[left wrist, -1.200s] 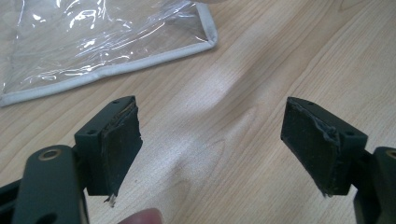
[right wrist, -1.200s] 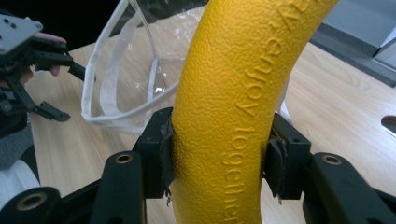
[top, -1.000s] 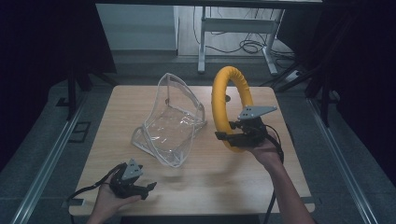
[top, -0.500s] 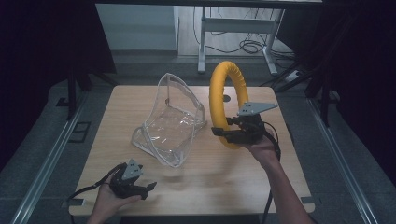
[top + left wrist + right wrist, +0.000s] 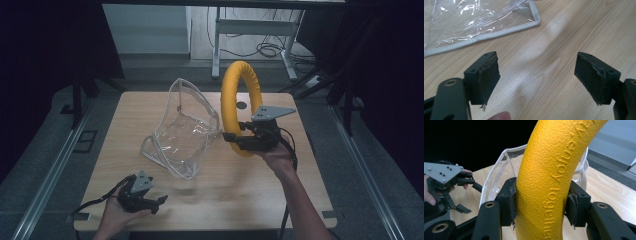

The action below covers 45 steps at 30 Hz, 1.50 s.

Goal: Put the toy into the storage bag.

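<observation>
While the right gripper (image 5: 540, 207) is clamped tight on the lower part of the yellow ring (image 5: 240, 105), its jaws squeezing the foam from both sides, the ring is up off the table (image 5: 240, 190), standing on edge just right of the clear bag (image 5: 182, 130). So the pickup looks done to me, and what's left is getting the ring into the bag, if that's the goal; its near edge sits right by the bag's rim but I can't tell if they touch. Ring's plane is upright, its hole facing roughly left-right across the table, long axis running top to bottom, with "enjoy together" embossed along the tube. The bag slumps half open, mouth facing up and toward the ring. Over at the near left corner, the left gripper (image 5: 537, 77) is spread wide with nothing in it, hovering low over bare wood, the bag's white-piped edge just ahead of it. Probably it needs to hold the bag open.
</observation>
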Available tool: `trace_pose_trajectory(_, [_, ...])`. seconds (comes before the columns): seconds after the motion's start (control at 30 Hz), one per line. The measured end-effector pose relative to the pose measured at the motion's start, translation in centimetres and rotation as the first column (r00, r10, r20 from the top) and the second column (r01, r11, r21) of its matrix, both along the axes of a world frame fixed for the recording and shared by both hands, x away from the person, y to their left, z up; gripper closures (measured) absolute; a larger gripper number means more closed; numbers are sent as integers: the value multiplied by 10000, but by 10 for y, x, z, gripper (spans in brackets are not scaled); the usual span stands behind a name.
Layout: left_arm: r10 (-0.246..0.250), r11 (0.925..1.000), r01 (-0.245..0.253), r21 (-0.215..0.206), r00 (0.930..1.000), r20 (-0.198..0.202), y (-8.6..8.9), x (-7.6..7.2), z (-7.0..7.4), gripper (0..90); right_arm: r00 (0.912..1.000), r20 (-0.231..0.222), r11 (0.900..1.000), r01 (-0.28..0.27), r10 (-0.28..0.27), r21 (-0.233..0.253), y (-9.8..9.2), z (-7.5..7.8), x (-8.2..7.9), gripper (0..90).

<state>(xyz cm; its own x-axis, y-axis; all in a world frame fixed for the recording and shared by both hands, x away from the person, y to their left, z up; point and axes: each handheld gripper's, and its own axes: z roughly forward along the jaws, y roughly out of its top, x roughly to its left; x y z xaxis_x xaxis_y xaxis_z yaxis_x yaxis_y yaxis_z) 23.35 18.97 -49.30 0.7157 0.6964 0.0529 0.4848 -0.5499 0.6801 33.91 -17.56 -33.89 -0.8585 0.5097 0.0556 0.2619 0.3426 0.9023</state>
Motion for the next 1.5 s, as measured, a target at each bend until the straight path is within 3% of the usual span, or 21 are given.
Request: trace_pose_trajectory(1.5, [-39,10000,39,57,10000,1,1,0,1,199,9935,1009,9934,-622,524,965,33,47,-7,491])
